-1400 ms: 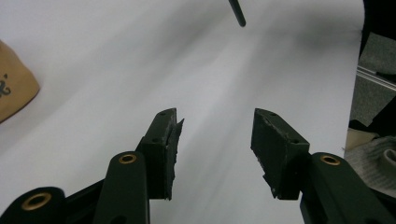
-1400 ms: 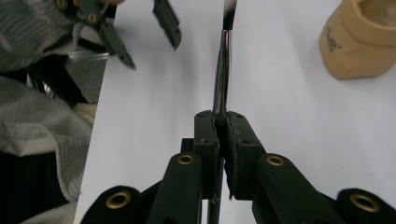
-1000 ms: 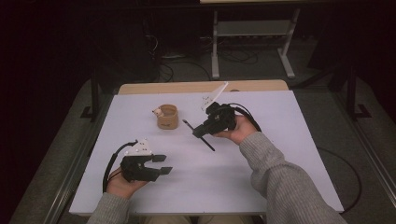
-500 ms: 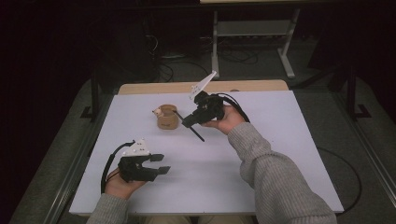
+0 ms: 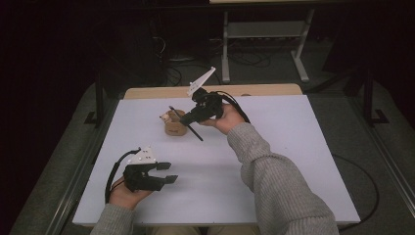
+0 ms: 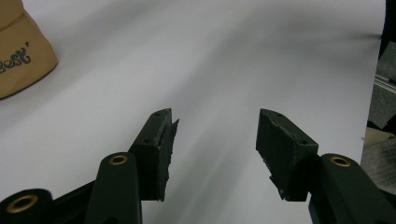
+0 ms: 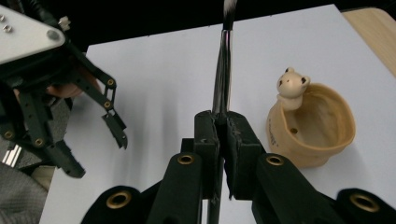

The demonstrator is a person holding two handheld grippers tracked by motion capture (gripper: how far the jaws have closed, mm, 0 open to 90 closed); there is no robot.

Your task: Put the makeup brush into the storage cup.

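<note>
A tan cup [image 5: 174, 125] with a small bear figure on its rim stands at the table's far middle. My right gripper [image 5: 190, 117] hovers just right of the cup, shut on a thin black brush [image 5: 196, 135] that slants across its jaws. In the right gripper view the brush [image 7: 224, 70] runs up from the shut right gripper [image 7: 223, 126], with the cup [image 7: 317, 135] to its right. My left gripper [image 5: 169, 173] rests open at the near left with nothing between its jaws. In its own view the left gripper [image 6: 215, 140] stands over bare table, with the cup [image 6: 23, 56] at top left.
The white table top [image 5: 293, 161] has a wooden strip [image 5: 264, 89] along its far edge. Metal rails run down both sides. A white shelf frame [image 5: 264, 29] and cables sit on the floor beyond the table.
My right gripper has carried the brush left and away from the person, up beside the cup. The left gripper has stayed where it was.
</note>
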